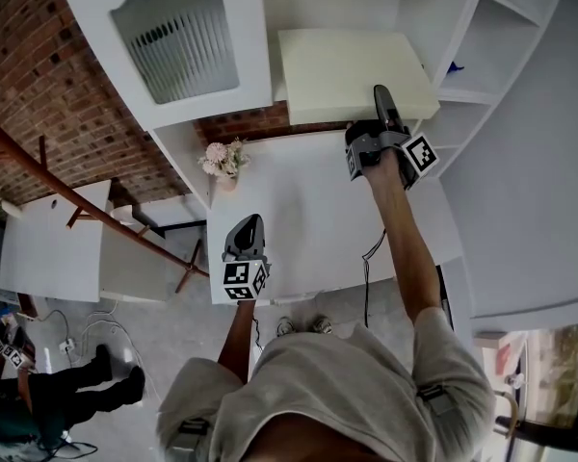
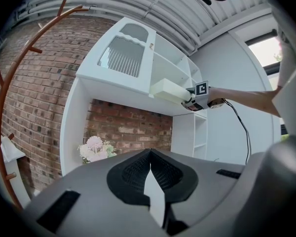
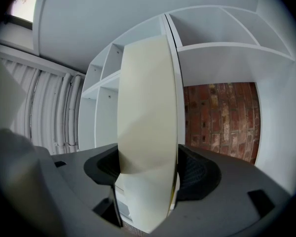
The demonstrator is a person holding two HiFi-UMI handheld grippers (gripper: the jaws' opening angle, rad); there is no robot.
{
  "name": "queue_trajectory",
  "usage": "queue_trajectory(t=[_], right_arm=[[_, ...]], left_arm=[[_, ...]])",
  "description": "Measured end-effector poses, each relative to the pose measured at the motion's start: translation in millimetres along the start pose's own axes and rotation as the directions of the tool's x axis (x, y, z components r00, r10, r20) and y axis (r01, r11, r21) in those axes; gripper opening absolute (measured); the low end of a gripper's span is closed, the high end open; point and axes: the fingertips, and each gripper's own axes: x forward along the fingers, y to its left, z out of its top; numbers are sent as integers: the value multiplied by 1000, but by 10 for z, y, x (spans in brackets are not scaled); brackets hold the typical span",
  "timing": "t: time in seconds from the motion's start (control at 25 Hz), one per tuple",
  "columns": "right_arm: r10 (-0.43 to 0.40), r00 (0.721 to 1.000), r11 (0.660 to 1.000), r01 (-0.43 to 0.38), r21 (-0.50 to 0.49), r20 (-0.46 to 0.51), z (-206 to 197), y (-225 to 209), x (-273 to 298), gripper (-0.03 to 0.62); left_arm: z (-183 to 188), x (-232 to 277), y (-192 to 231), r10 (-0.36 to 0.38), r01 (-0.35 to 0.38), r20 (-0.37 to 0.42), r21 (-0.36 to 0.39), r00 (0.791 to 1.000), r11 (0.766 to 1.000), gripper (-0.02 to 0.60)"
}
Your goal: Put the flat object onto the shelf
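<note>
The flat object (image 1: 352, 70) is a cream, slab-like box. My right gripper (image 1: 382, 104) is shut on its near edge and holds it raised in front of the white shelf unit (image 1: 467, 37). In the right gripper view the box (image 3: 148, 127) stands on edge between the two dark pads and hides the gap between them. The left gripper view shows the same box (image 2: 168, 90) level with an upper shelf board, with the right gripper (image 2: 199, 97) behind it. My left gripper (image 1: 247, 231) hangs low over the white counter (image 1: 299, 210), shut with nothing in it (image 2: 150, 168).
A small pot of pink flowers (image 1: 223, 158) stands at the counter's back left by the brick wall (image 1: 39, 75). A cabinet door with ribbed glass (image 1: 178, 37) is above it. Open shelf compartments (image 3: 222, 28) lie ahead of the box. A person (image 1: 48, 393) is on the floor at lower left.
</note>
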Motion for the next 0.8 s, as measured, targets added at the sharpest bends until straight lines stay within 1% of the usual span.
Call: queue_trajectory(t=[0.16,0.4,0.52,0.6,0.68,0.8], right_arm=[[-10,1000,1000,10,-4,-10,-18,9,82,314],[4,1000,1000,-4,4,-7,4,42,146,327],[28,1000,999,-28,-16,-2,7,43,114,336],[43,999,998,-43,-47,1,15,60,87,341],[47,999,996,-47,-77,2,19,81,73,351],[42,999,995,-42,-86,2,21,86,20,354]], left_arm=[[-7,8,-6,-4,4,2,-1,1000,1000,15],[-2,0,6,-8,8,5,1,1000,1000,15],[14,-5,-5,-12,12,7,5,1000,1000,15],[30,-8,1,-14,14,8,9,1000,1000,15],[42,-8,13,-15,15,10,12,1000,1000,15],[45,-8,0,-22,21,10,14,1000,1000,15]])
